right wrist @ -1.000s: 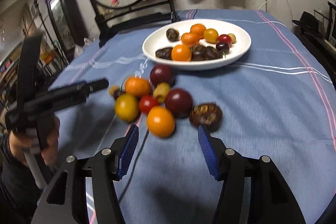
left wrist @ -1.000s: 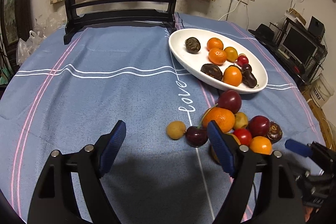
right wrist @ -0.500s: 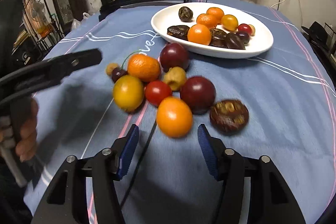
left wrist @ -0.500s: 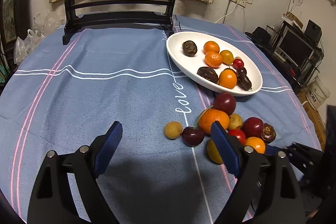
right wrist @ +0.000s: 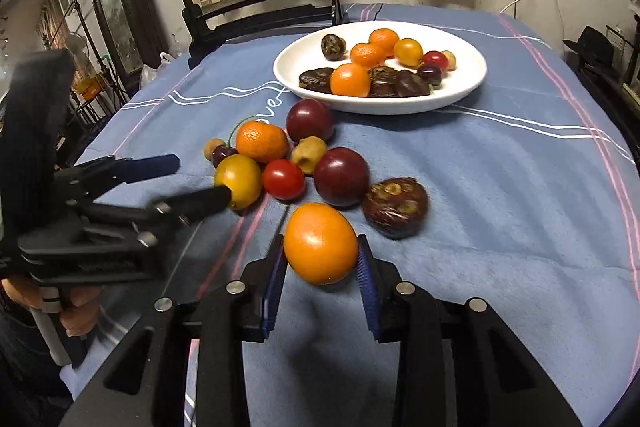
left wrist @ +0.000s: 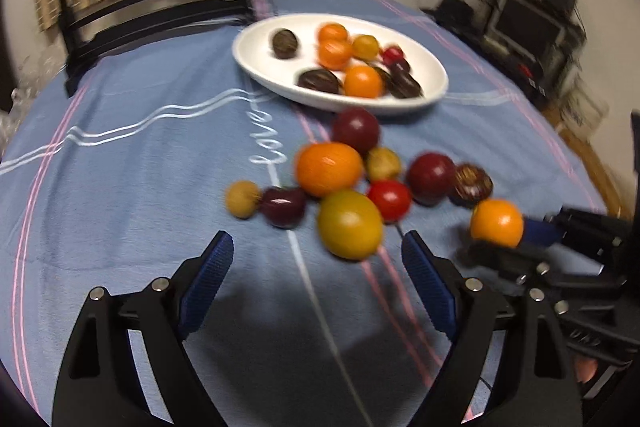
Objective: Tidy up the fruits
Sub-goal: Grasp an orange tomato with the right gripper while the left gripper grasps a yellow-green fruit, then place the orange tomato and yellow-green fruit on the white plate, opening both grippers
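The right gripper [right wrist: 321,259] reaches low over the blue cloth [right wrist: 500,195], its ribbed blue pads pressed on a smooth round orange fruit [right wrist: 321,243] beside the loose pile, short of the white oval plate [right wrist: 460,95]. The left gripper [left wrist: 318,267] hangs spread wide, holding nothing, a glossy yellow fruit [left wrist: 349,223] ahead, seemingly untouched through blur.

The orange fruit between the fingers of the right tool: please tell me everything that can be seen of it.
The orange fruit is round, slightly egg-shaped, with smooth, glossy orange skin that turns yellower toward the bottom; no stem shows. It sits between the blue ribbed pads of the right tool, which press on both of its sides. It is nearest to the camera, in front of the loose fruit pile on the blue tablecloth, apart from the brown wrinkled fruit. Whether it rests on the cloth or is lifted cannot be told.
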`<state>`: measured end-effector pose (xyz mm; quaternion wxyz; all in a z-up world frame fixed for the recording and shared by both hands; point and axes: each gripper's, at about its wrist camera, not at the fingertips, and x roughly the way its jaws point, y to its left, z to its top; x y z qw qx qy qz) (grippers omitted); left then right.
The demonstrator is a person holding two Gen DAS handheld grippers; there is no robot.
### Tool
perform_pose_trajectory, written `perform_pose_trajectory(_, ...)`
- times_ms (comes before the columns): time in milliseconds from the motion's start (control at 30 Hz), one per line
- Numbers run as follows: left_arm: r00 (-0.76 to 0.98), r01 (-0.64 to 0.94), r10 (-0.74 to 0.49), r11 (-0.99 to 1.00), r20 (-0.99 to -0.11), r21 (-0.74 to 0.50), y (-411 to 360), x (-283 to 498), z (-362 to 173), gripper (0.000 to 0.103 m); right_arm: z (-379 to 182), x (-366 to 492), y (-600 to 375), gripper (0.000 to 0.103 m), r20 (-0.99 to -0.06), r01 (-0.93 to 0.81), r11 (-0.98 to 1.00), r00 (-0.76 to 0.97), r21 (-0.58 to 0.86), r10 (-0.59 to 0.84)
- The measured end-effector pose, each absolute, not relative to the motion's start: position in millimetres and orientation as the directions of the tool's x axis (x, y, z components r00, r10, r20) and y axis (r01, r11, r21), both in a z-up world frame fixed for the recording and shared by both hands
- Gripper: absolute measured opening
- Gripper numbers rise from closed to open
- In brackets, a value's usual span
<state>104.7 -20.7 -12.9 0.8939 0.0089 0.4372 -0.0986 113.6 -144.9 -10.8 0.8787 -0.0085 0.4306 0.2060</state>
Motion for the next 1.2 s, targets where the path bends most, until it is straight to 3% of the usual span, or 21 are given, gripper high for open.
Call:
perform_pose_trajectory(33,0.591,0.191,-0.164,0.98,-0.79,-0.061,-26,106,-15,0.082,-10,112,-148,0.035,-0.757,-0.37,0.914,0.547,0.165,0.358)
perform_pose_trajectory(133,0.559,0.19,-0.152,0.98,-0.815,-0.053,-35,116,-22,0.062,-8,109,-155,0.035,-0.746,-0.377,0.91,0.553,0.173,0.371)
perform_pose_trajectory(300,0.552,0.162,-0.125,0.986,-0.825,-0.041,-40,127,-32,0.053,-7,106,-160,0.035,-0.737,-0.394,0.9,0.55,0.185,0.393)
perform_pose_trajectory(333,0.556,0.172,-0.12,0.985,-0.822,-0.027,-43,128,-32,0.04,-6,105,-160,0.035,-0.734,-0.4,0.897,0.55,0.187,0.398)
perform_pose_trajectory(367,0.556,0.184,-0.119,0.983,-0.823,-0.018,-45,127,-32,0.038,-4,105,-160,0.035,-0.731,-0.404,0.895,0.552,0.186,0.401)
perform_pose_trajectory(533,0.544,0.224,-0.145,0.974,-0.826,-0.023,-42,119,-22,0.038,11,105,-165,0.035,-0.703,-0.414,0.892,0.579,0.183,0.413)
perform_pose_trajectory(767,0.617,0.223,-0.204,0.971,-0.76,-0.08,-28,126,27,0.037,46,134,-159,0.035,-0.647,-0.407,0.897,0.641,0.17,0.413)
perform_pose_trajectory(900,0.664,0.187,-0.175,0.98,-0.727,-0.065,-26,160,51,0.037,62,170,-148,0.035,-0.626,-0.397,0.901,0.662,0.173,0.412)
perform_pose_trajectory(1200,0.639,0.079,-0.096,0.995,-0.763,-0.06,-26,238,31,0.037,29,240,-149,0.035,-0.653,-0.322,0.902,0.623,0.288,0.431)
